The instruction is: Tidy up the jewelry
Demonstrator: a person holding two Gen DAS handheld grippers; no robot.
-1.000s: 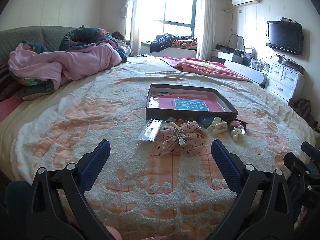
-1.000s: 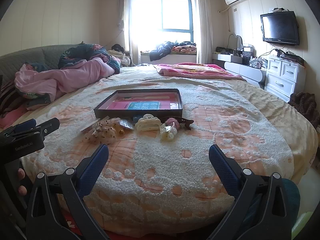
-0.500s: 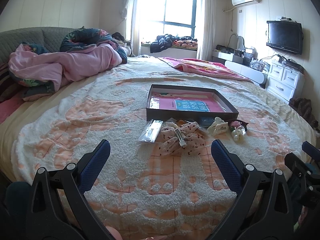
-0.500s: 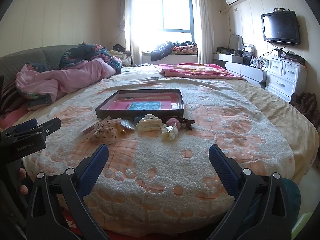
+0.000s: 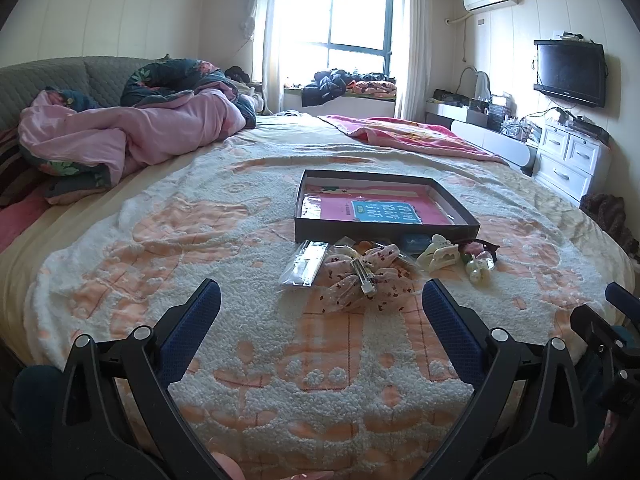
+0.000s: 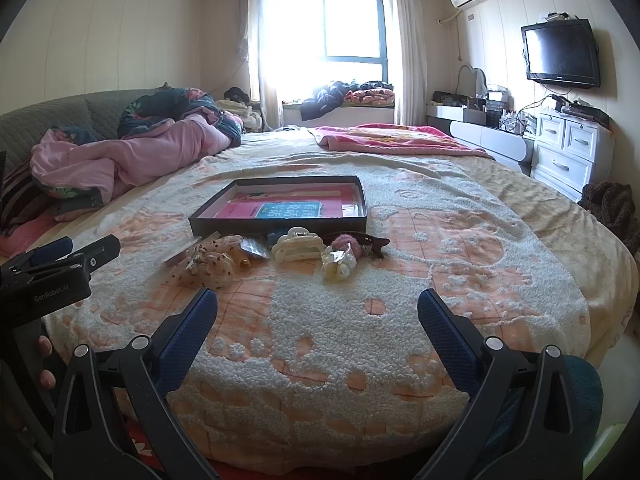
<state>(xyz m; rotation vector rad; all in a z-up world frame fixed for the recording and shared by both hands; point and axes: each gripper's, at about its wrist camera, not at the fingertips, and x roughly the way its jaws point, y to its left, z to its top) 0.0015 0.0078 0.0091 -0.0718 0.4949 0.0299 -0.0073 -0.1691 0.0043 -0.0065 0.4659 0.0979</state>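
Observation:
A shallow dark box (image 5: 380, 229) (image 6: 276, 224) with a pink lining lies on the bed. In front of it sits a cluster of hair pieces: a clear packet (image 5: 305, 268), a pink dotted bow with a metal clip (image 5: 362, 282) (image 6: 208, 262), a cream claw clip (image 5: 438, 258) (image 6: 298, 246), a pearl clip (image 5: 478, 272) (image 6: 339, 266) and a pink fuzzy clip (image 6: 352, 240). My left gripper (image 5: 320, 312) is open, short of the bow, with nothing between its fingers. My right gripper (image 6: 318, 312) is open too, short of the pearl clip.
The bed's white and orange blanket (image 5: 240, 240) spreads all around the cluster. A pink quilt (image 5: 132, 136) is heaped at the far left. White drawers (image 6: 572, 152) and a wall television (image 6: 560, 54) stand to the right. The left gripper's body (image 6: 52, 280) shows at the right view's left edge.
Both grippers have crept slightly forward toward the cluster. Their jaws have stayed open and the objects have not moved.

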